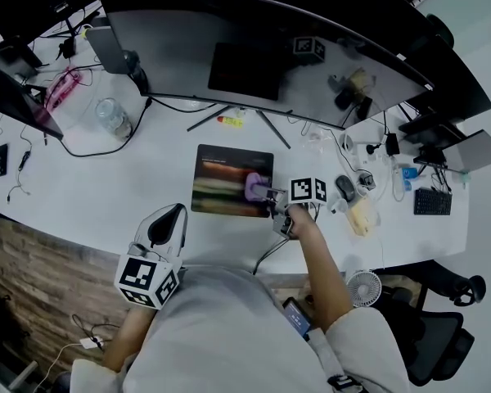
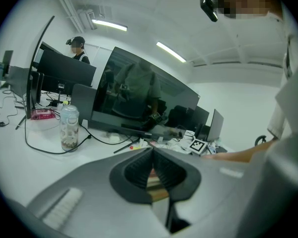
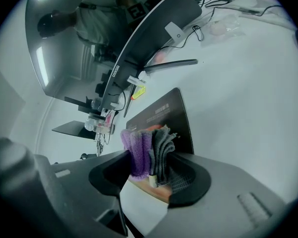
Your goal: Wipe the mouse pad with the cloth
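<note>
Your left tongs [image 2: 151, 155] are closed, the two jaws meeting at the tips with nothing between them. In the head view they [image 1: 177, 213] sit over the front edge of the bench [image 1: 106, 187], close to your body, tips aimed toward the curved monitor [image 1: 254, 47]. They are apart from the mouse pad and to its left. Farther left on the bench, a clear jar [image 2: 68, 128] stands upright beside a black cable.

The mouse pad [image 1: 221, 178] lies flat in front of the monitor stand. It is a dark rectangle whose long axis runs left to right, roughly parallel with the bench's front edge. In the right gripper view, the pad [image 3: 164, 110] stretches away from the jaws, with a strip of pale print near its far end.

The cloth [image 3: 148, 150] is a folded bundle, purple on one side and grey on the other. It stands up out of your right tongs [image 3: 151, 170], which are narrowed down and clamped on it. In the head view the purple cloth [image 1: 254, 185] is over the right part of the pad, with the right tongs [image 1: 272, 196] coming in from the pad's right edge. The frame is blurred there, so I cannot tell whether the cloth presses on the surface. A dark mouse [image 1: 345, 188] rests on the bench just to the right.
</note>
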